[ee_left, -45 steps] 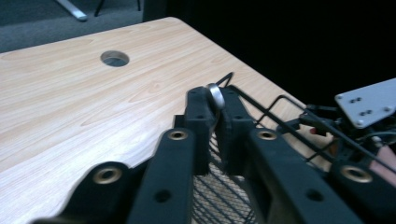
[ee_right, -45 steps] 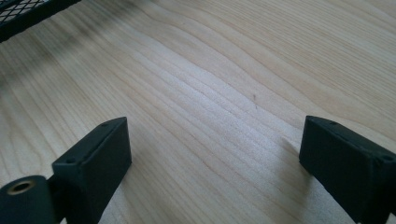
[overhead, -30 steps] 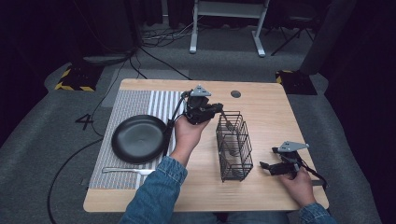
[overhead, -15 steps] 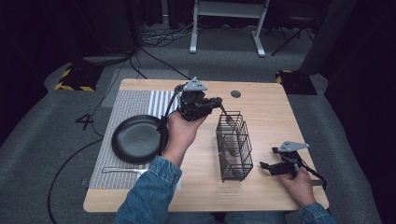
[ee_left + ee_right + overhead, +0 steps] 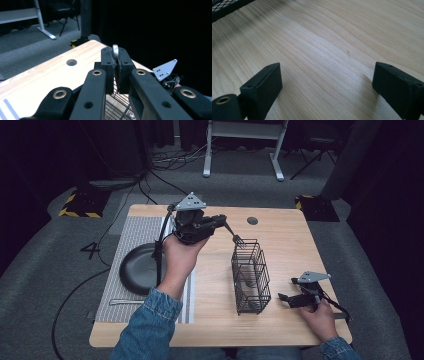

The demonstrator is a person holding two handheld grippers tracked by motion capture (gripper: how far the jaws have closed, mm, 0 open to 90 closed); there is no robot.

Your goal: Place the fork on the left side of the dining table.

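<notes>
Above the wire basket [image 5: 251, 276] we are holding the left gripper [image 5: 223, 221] raised over the table [image 5: 290, 237], its jaws pinching tight on a fork's [image 5: 233, 234] handle, tines dipping toward the basket's far rim. Down by the near right edge, we are resting the right gripper [image 5: 283, 298] on the wood, jaws spread wide and gripping nothing. Over on the striped mat [image 5: 131, 231], a black pan [image 5: 138, 268] is sitting.

A shiny metal fork [image 5: 233, 234] hangs tilted in the air just above the far end of the black wire basket [image 5: 251, 279], prongs pointing down at it.
</notes>
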